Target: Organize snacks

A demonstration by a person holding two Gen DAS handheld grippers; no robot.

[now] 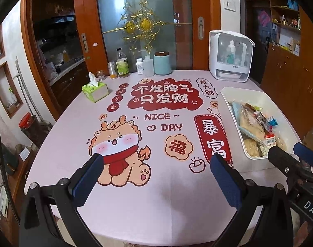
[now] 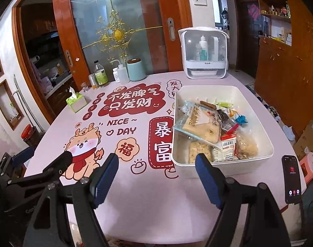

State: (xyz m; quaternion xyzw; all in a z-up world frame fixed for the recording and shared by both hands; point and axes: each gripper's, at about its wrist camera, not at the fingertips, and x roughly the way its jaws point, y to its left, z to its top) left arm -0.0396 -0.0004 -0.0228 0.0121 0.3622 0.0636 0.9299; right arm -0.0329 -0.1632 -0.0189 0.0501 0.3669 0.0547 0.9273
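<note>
Left gripper (image 1: 156,177) spread wide above the printed tablecloth (image 1: 156,201), nothing between its pads. Right gripper (image 2: 157,177) equally wide and empty, right fingertip (image 2: 203,164) overlapping the near rim of the white bin (image 2: 267,144). Snack packets (image 2: 207,127) piled inside that bin, right side of table.

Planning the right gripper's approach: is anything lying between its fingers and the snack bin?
Nothing: in the right wrist view only bare tablecloth separates the open right gripper from the bin's near wall. The phone lies off to the side.
</note>
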